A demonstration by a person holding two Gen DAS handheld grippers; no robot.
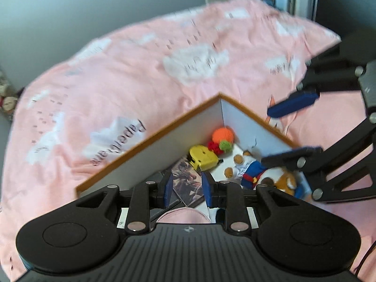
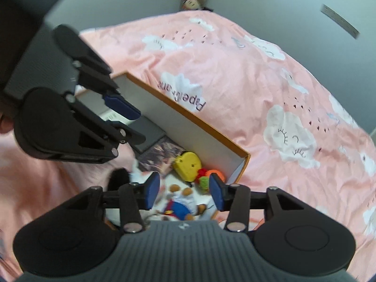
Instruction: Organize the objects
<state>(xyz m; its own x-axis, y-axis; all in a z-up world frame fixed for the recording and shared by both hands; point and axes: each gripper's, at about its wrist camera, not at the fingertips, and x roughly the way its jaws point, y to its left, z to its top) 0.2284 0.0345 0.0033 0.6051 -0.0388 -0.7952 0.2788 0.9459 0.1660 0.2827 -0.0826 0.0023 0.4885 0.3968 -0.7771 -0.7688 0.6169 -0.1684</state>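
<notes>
Two grippers, left (image 1: pixel 186 189) and right (image 2: pixel 184 191), hover part-open and empty over the box (image 1: pixel 150 145), where a yellow tape measure (image 1: pixel 204 158) lies near its far corner.

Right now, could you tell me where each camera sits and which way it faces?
Left wrist: on the left gripper, looking down into the box on the pink bedding; the right gripper shows at right.
Right wrist: on the right gripper, looking down into the same box; the left gripper crosses upper left.
Shared: box, yellow tape measure, plush toy.
</notes>
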